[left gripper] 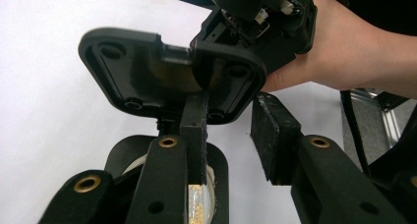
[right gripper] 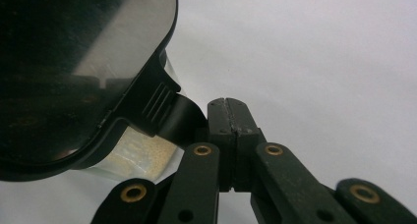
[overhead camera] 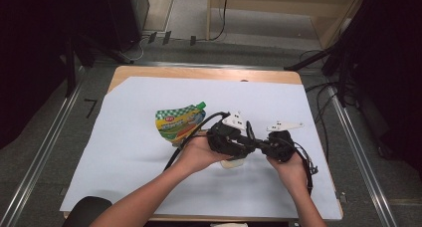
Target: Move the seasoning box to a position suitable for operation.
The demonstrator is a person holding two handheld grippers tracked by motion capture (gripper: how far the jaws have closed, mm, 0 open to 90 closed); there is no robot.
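Black plastic lid (right gripper: 74, 76) of a clear container (right gripper: 142, 157) sits just before the right gripper (right gripper: 228, 111), whose jaws press together on its tab. Left gripper (left gripper: 228, 130), jaws apart, meets the lid's underside. Beyond lies a green-capped spout pouch (overhead camera: 178, 122).

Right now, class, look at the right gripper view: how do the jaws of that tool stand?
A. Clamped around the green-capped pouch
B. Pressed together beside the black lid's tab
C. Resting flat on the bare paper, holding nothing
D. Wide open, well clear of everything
B: the right tool has its two pads meeting with no gap, right against the ribbed tab of the black lid over the clear container.
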